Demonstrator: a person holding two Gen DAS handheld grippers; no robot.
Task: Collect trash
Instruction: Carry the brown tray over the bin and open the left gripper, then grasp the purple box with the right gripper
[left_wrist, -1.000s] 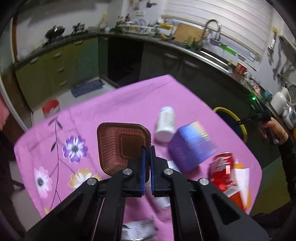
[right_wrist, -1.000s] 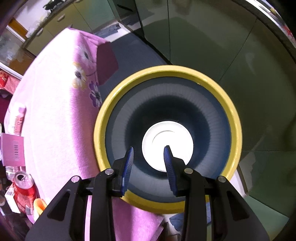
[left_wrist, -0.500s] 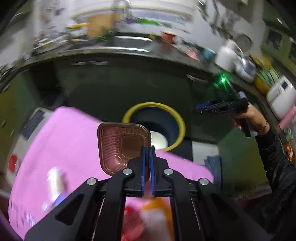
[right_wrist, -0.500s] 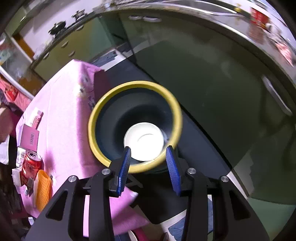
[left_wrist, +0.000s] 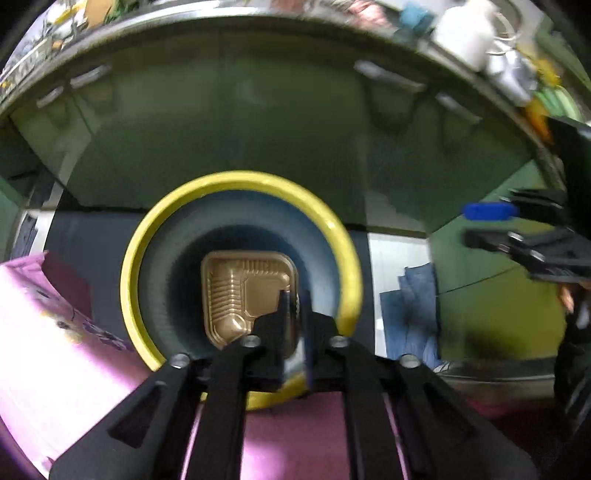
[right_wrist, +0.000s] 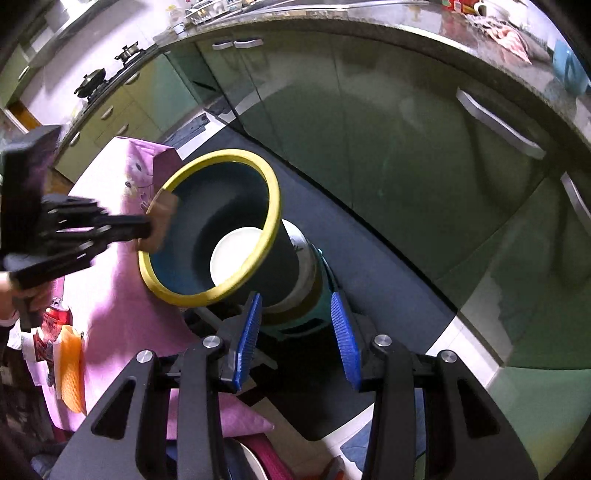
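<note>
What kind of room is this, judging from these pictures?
Most likely a home kitchen. Green cabinets run under a long countertop, a stove with a pan stands at the far end, and a table with a pink flowered tablecloth stands beside a yellow-rimmed bin.

No lettering can be read; the print on the red can (right_wrist: 55, 317) beside the orange packet (right_wrist: 70, 373) is too blurred.

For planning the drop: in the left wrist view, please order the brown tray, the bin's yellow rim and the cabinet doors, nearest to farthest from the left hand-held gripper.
1. brown tray, at the left hand-held gripper.
2. yellow rim, ringing it.
3. cabinet doors, behind the bin.
</note>
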